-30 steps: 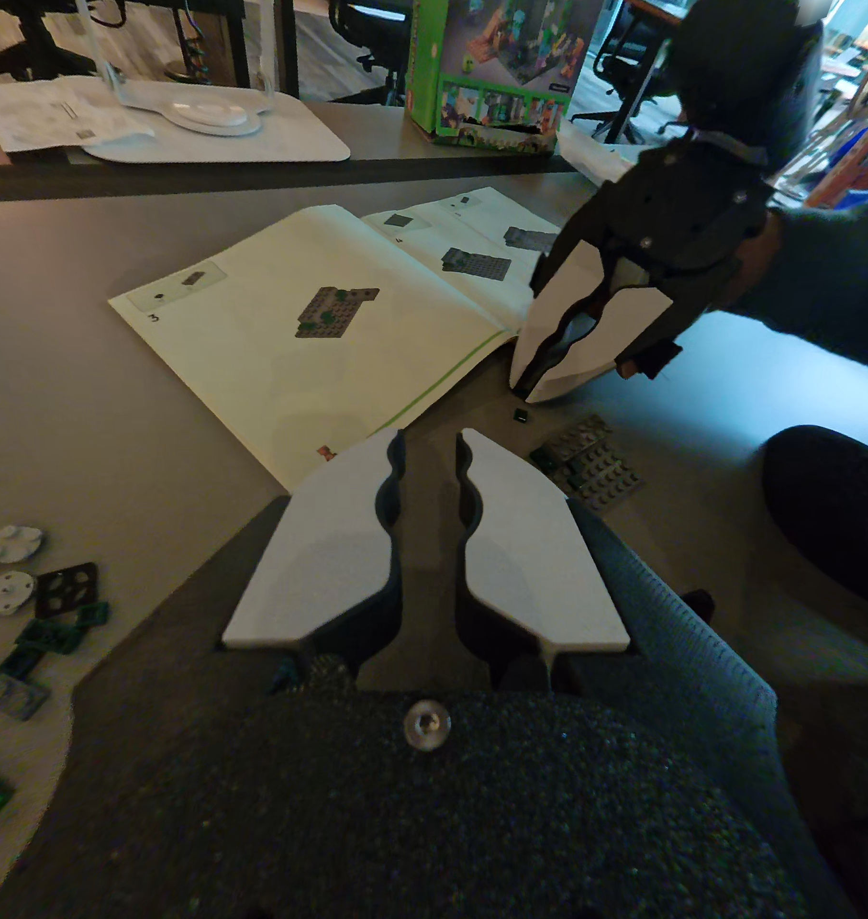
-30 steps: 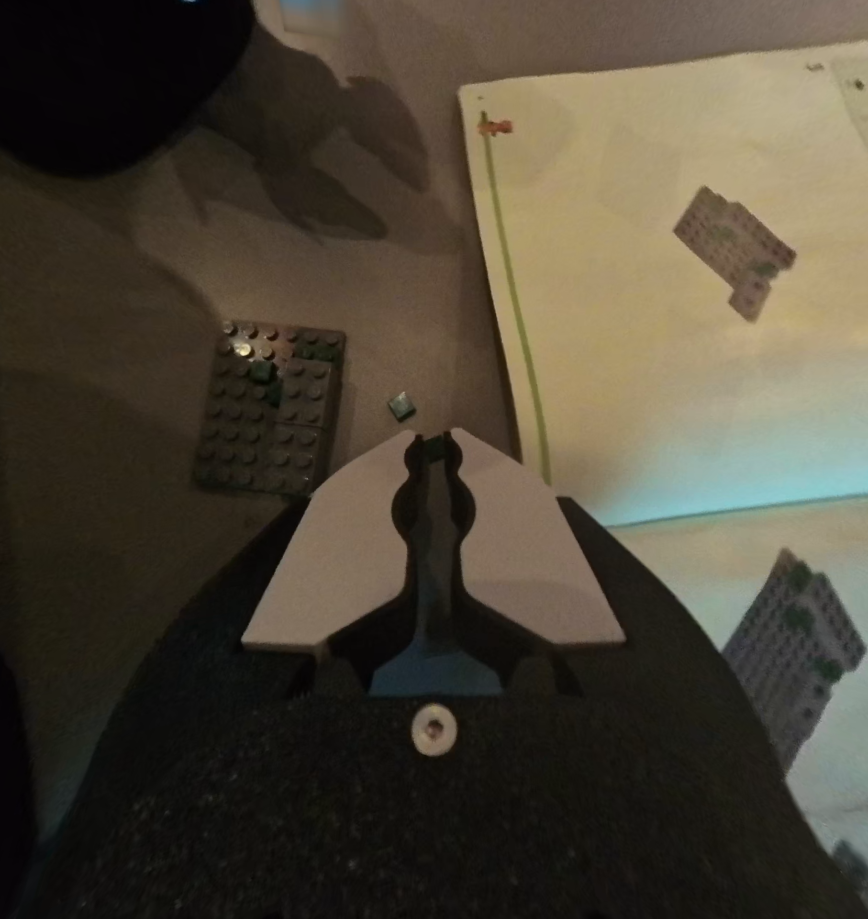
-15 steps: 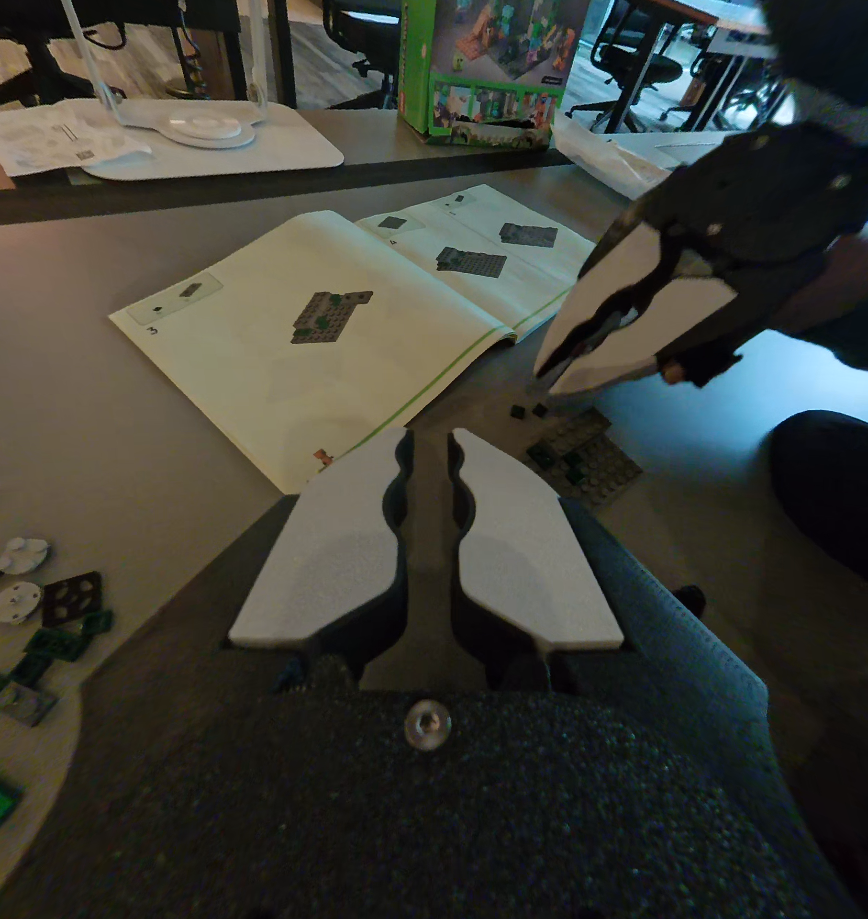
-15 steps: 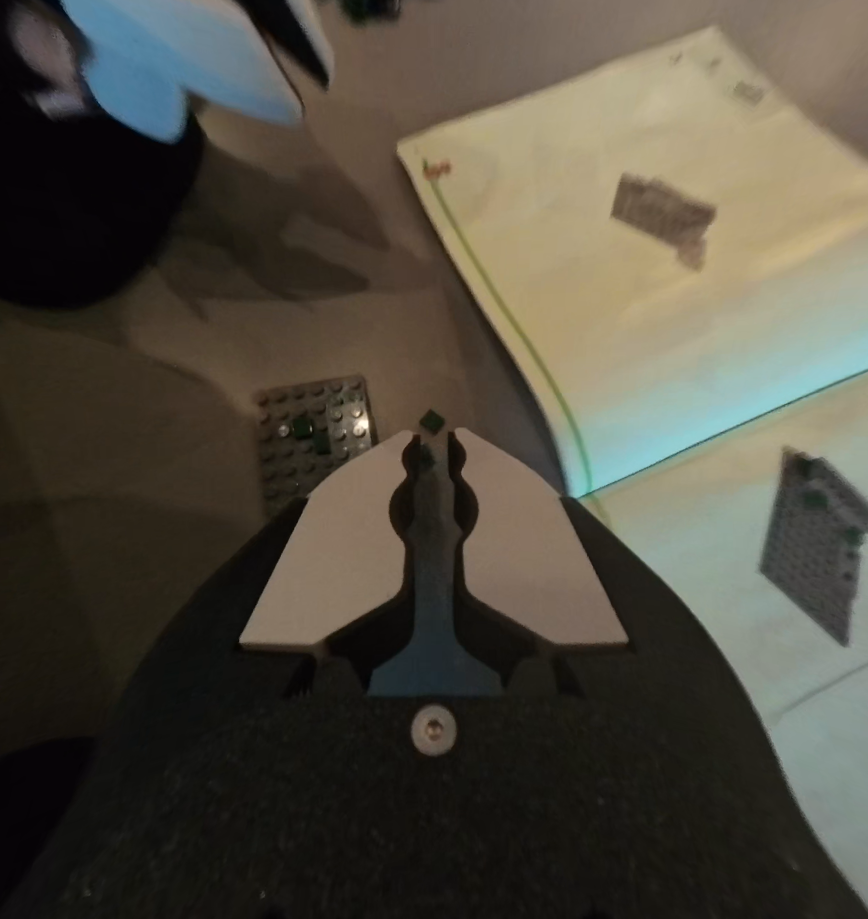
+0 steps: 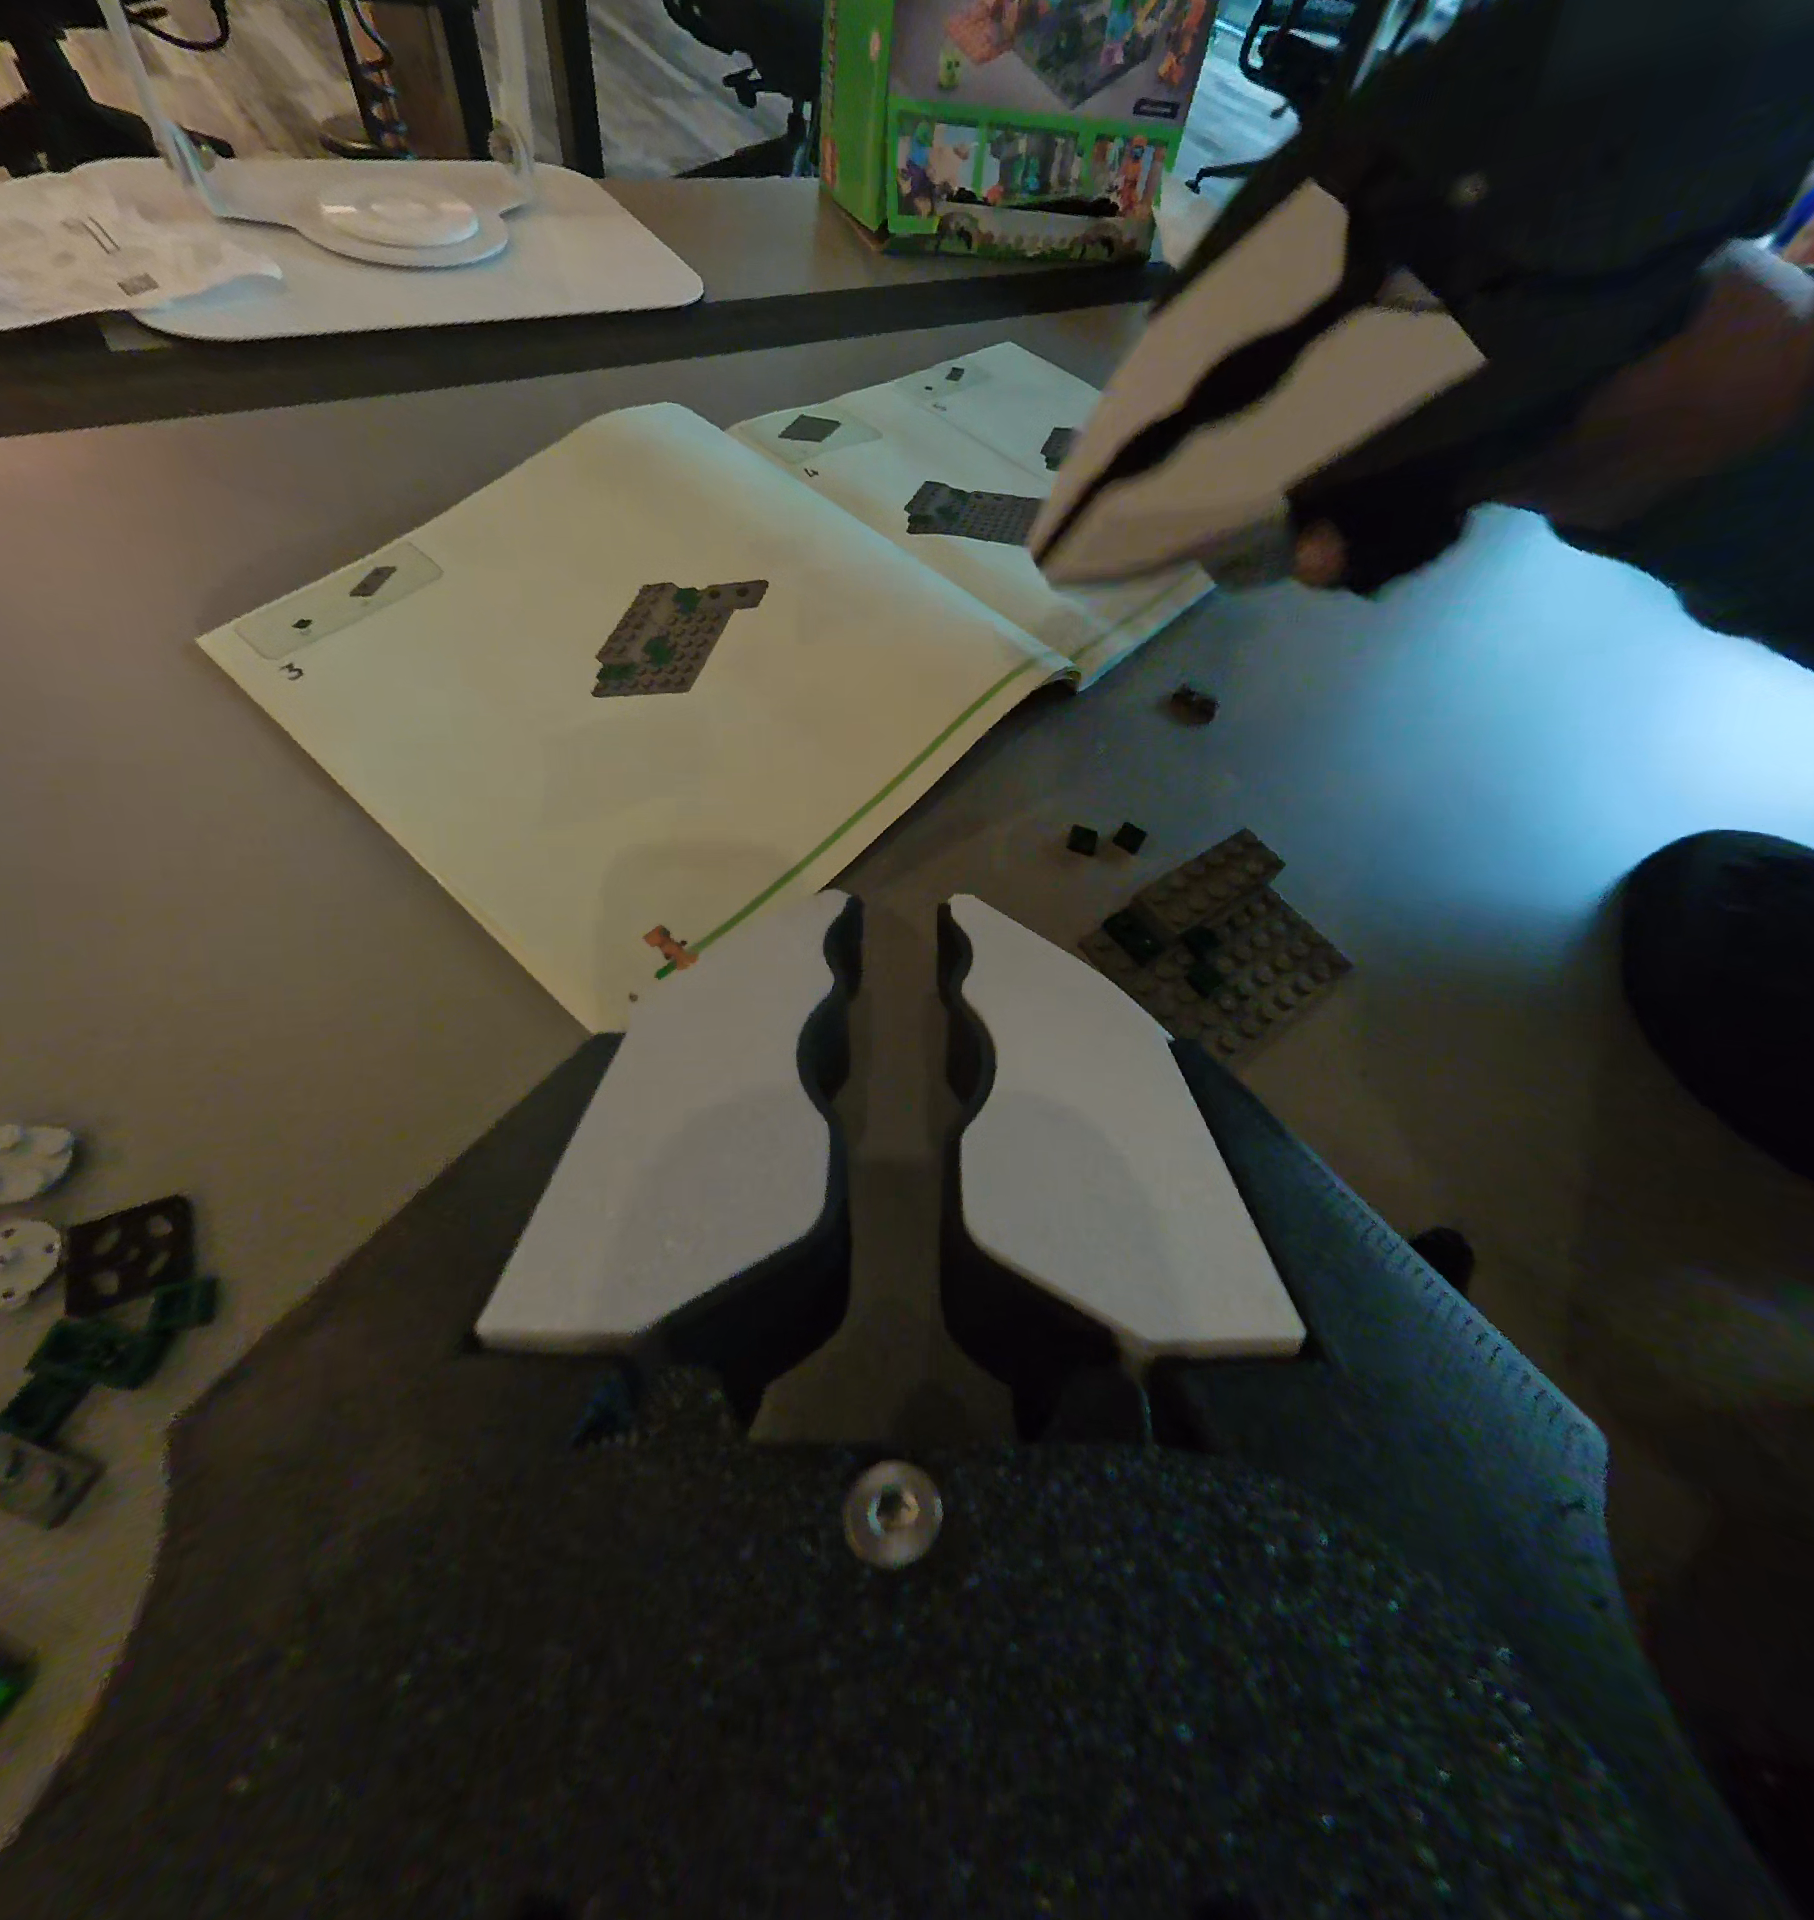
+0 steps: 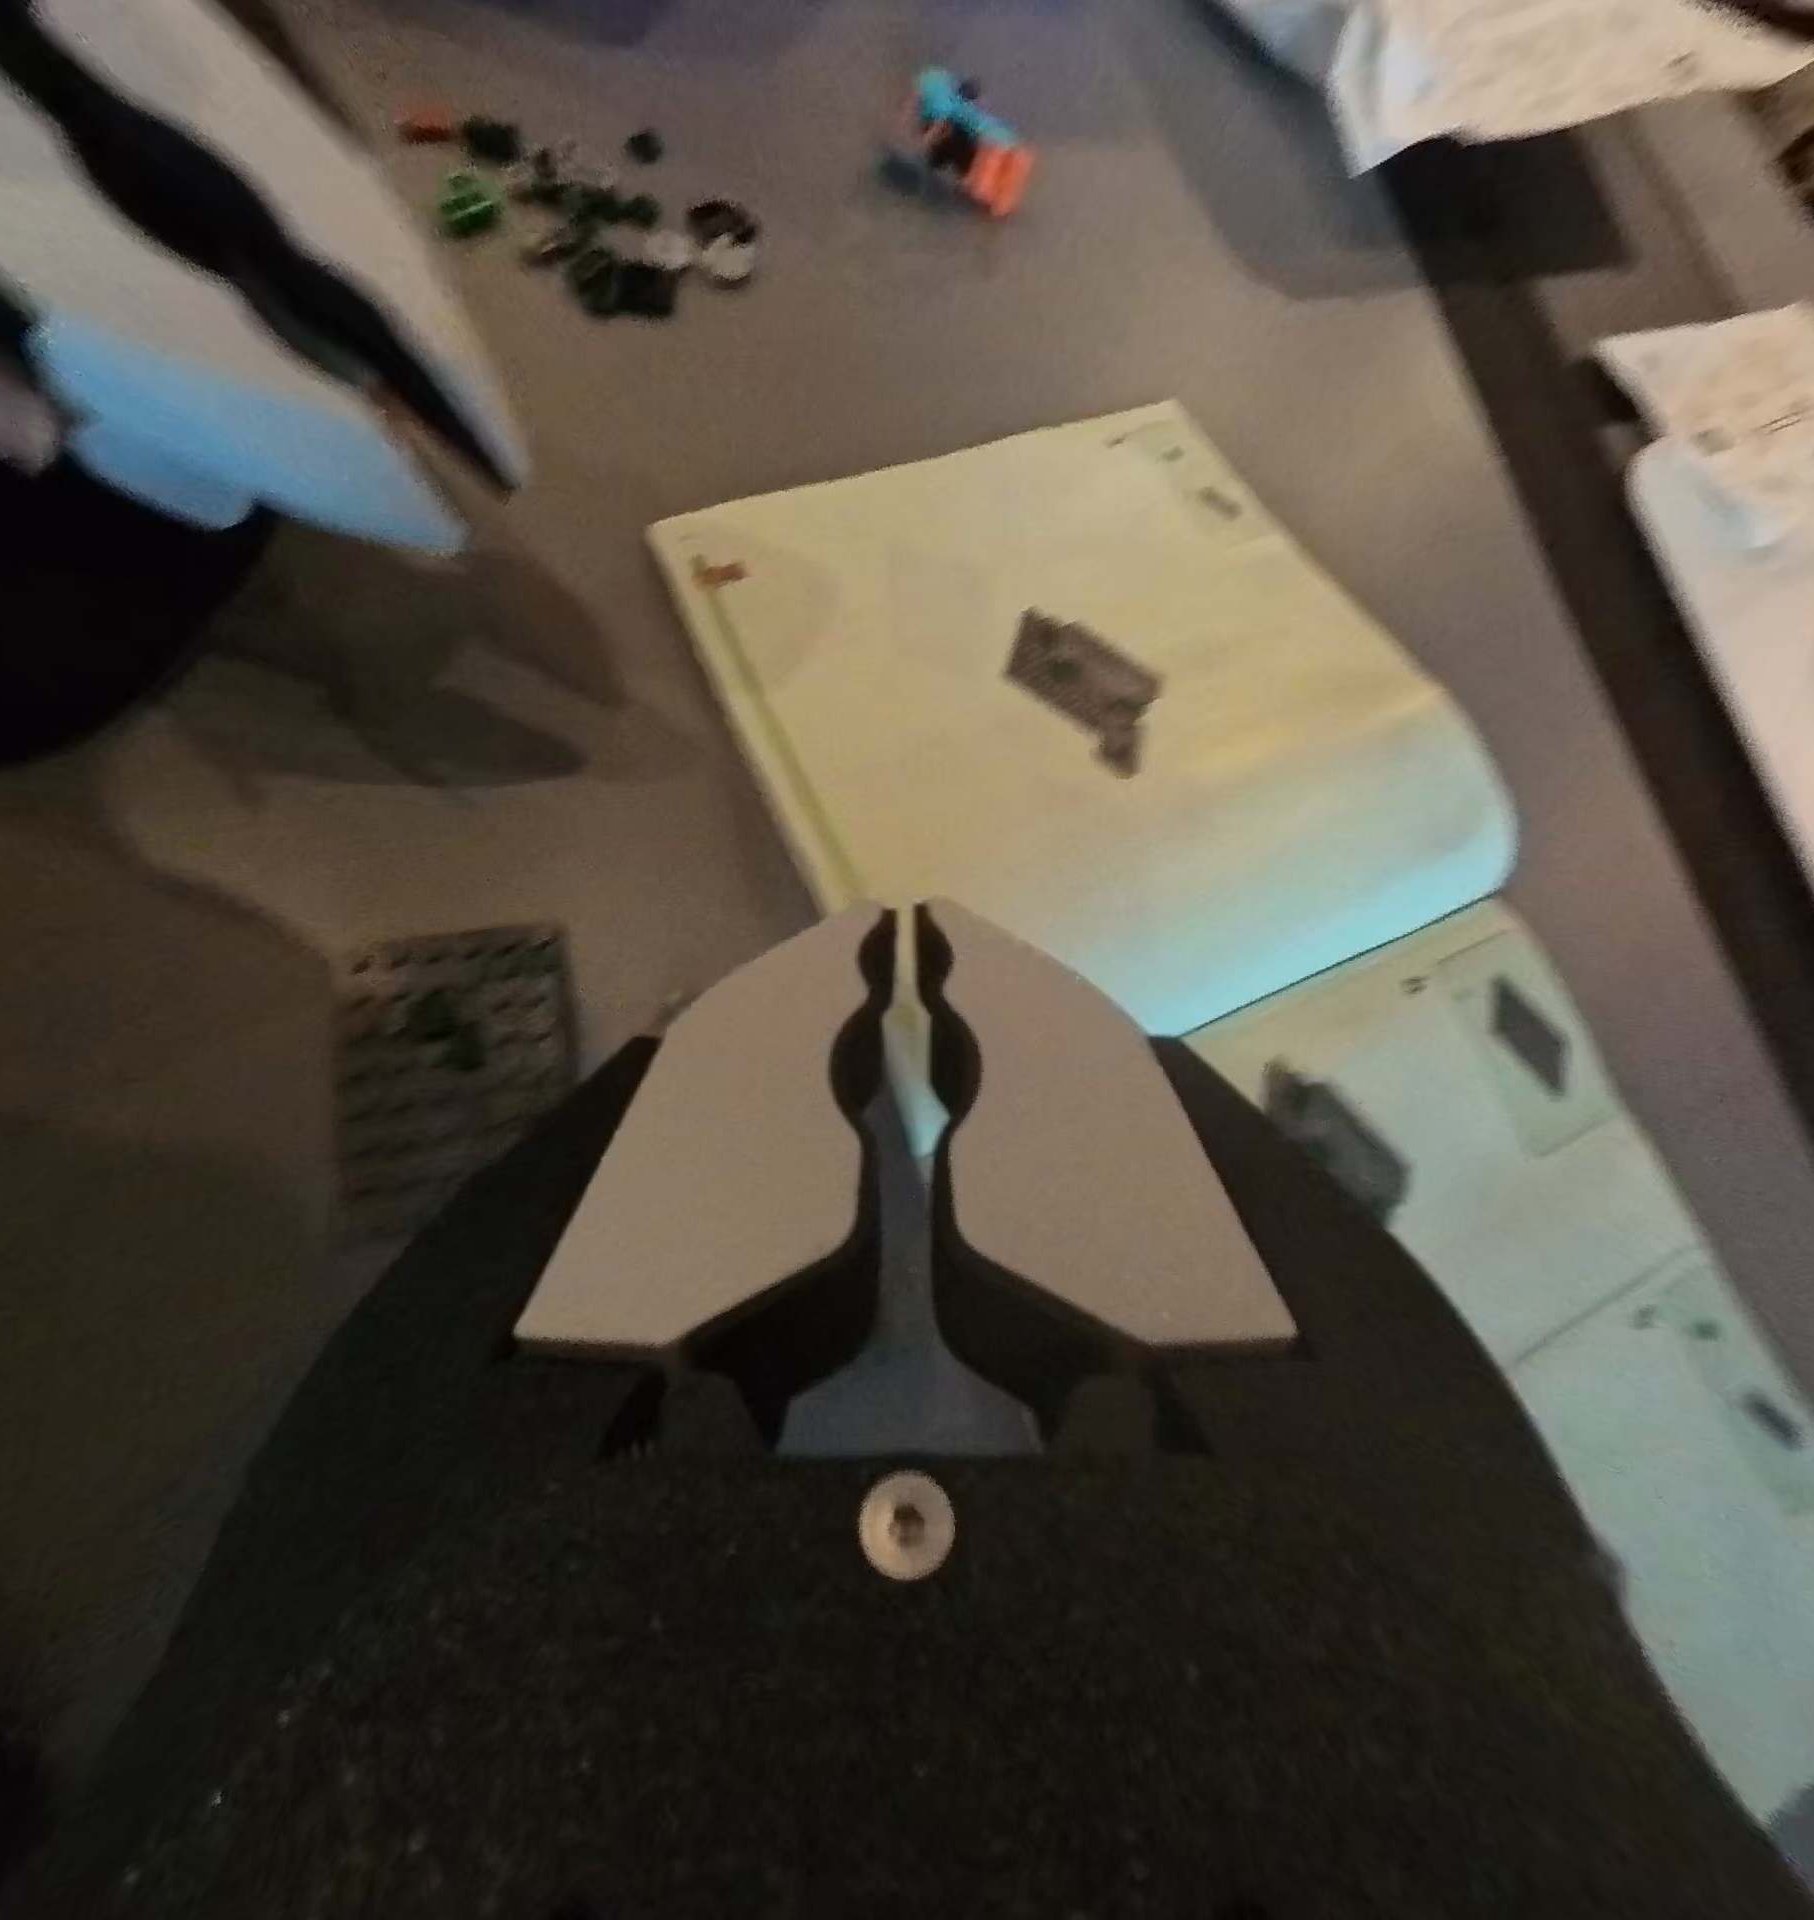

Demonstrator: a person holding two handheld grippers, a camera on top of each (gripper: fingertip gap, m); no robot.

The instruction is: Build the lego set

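Right claw (image 6: 905,914) hangs nearly closed and empty over the booklet (image 6: 1090,675); left claw (image 5: 895,909) gapes apart. The plate (image 5: 1220,961) sits centre-right; I'd drop slowly onto the loose studs (image 5: 1105,837).

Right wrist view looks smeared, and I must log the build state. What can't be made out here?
- Grey plate: right wrist view, motion blur hides its studs and green pieces.
- Right gripper: jaws nearly closed; whether a piece sits between them is unclear.
- Two tiny dark pieces: left wrist view, too small to identify.
- Loose pieces: cut by the left edge.
- Booklet far page: covered by the right gripper.
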